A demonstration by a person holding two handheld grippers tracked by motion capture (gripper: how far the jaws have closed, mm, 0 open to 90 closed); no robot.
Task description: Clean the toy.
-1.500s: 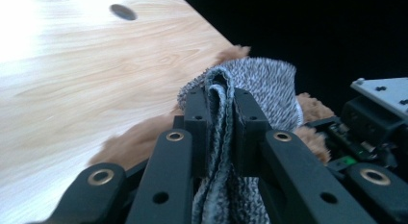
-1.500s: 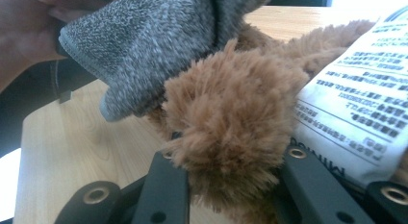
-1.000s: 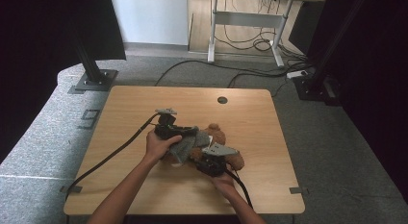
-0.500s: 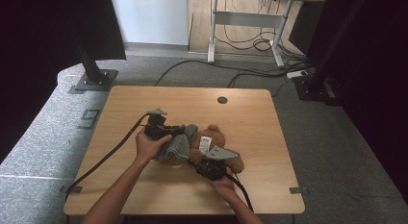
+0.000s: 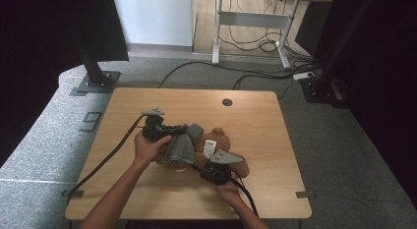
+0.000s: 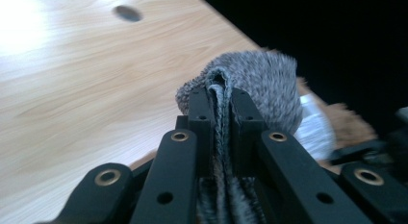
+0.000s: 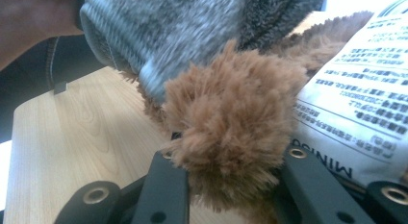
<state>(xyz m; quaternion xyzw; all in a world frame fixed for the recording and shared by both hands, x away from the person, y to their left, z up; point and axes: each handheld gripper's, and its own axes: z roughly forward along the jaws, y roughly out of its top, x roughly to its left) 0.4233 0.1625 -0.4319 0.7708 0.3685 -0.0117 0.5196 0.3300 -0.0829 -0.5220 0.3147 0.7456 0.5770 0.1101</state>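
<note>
A brown teddy bear [image 5: 223,149] lies near the middle of the wooden table [image 5: 147,101], with a white label [image 5: 210,148] on it. A grey knit garment [image 5: 179,148] partly covers its left side. My left gripper [image 5: 183,130] is shut on a fold of that garment; in the left gripper view the grey knit [image 6: 260,84] is pinched between the jaws of this gripper [image 6: 221,96]. My right gripper [image 5: 210,166] holds the bear from the near side. In the right gripper view that gripper [image 7: 231,161] is shut on a brown furry tuft [image 7: 231,118], with the label [image 7: 356,94] beside it and the garment [image 7: 183,36] above.
A round hole [image 5: 226,102] sits at the table's far edge. Black cables trail from both grippers, the left one [image 5: 108,157] running off the near left corner. Black stands [image 5: 96,76] and a desk frame stand on the floor beyond the table.
My left gripper has moved to the left with the grey garment in it, drawing the fabric out from the bear. The right gripper and the bear have stayed put.
</note>
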